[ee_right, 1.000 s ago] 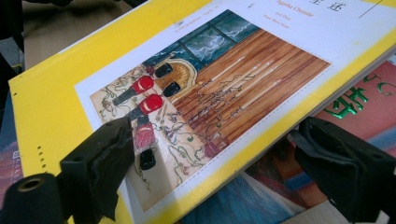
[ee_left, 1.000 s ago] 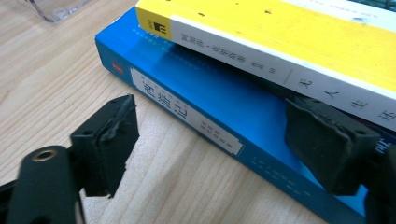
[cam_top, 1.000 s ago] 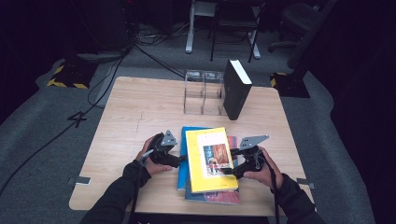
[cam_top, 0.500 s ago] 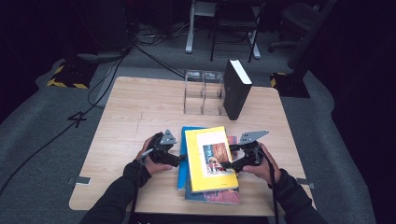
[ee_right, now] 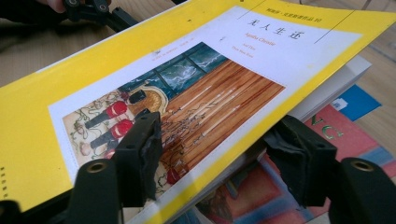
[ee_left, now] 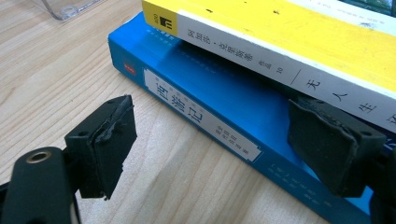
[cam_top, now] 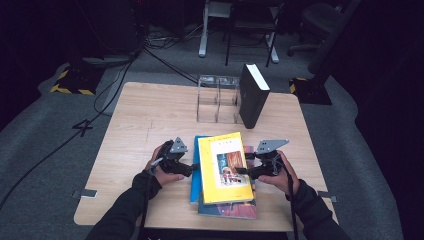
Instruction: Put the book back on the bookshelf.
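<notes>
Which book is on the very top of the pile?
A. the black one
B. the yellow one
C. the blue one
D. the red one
B: the yellow book lies on top of the pile, with the blue book under it.

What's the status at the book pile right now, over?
Right gripper jaws just been closing, astride yellow book's edge. Left gripper open at blue book's spine. Nothing in the way.
</notes>
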Demonstrator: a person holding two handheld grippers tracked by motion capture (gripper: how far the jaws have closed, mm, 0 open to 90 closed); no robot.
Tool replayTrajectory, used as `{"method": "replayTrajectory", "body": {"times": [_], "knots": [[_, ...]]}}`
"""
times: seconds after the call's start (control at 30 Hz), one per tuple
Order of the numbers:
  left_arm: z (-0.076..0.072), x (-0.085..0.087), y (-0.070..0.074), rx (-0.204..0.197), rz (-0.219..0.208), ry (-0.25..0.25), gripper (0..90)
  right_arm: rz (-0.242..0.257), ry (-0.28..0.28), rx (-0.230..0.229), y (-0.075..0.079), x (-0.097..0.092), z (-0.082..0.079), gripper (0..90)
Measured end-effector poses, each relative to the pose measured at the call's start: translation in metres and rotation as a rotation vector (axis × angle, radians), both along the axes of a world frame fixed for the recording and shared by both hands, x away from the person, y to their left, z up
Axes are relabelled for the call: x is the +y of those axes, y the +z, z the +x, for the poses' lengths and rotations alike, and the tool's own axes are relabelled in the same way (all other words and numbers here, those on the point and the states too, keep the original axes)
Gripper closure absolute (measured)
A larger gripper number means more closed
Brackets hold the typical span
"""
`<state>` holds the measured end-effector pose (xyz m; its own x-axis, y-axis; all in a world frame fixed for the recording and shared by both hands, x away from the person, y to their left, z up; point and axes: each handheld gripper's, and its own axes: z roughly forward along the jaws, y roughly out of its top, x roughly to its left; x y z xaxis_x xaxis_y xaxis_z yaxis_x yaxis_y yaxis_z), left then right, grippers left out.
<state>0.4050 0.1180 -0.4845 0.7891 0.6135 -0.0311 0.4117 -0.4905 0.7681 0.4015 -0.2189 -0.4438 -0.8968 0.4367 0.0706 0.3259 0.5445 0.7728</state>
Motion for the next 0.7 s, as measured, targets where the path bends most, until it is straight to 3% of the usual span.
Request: {"method": "replayTrajectory", "body": {"times": [0.07,0.13,0.3,0.37,0.57,0.7], "knots": [[0.001,0.0,0.0,-0.004,-0.004,0.001,15.9,0.014,-0.003,-0.019,0.002,-0.002,0.0,49.7],[0.002,0.0,-0.001,-0.01,-0.007,0.004,16.0,0.053,0.024,-0.009,0.003,-0.003,0.0,57.6],[0.005,0.001,-0.001,-0.014,-0.01,0.019,16.3,0.055,0.072,-0.005,0.003,0.002,0.0,60.7],[0.006,0.001,-0.001,-0.024,-0.024,0.042,25.4,0.058,0.077,0.0,0.002,0.005,0.0,60.0],[0.007,0.001,-0.001,-0.02,-0.027,0.04,25.1,0.063,0.084,-0.024,0.003,0.009,-0.002,66.0],[0.007,0.001,-0.001,-0.023,-0.02,0.04,24.7,0.098,0.078,-0.04,0.005,0.008,-0.004,72.6]]}}
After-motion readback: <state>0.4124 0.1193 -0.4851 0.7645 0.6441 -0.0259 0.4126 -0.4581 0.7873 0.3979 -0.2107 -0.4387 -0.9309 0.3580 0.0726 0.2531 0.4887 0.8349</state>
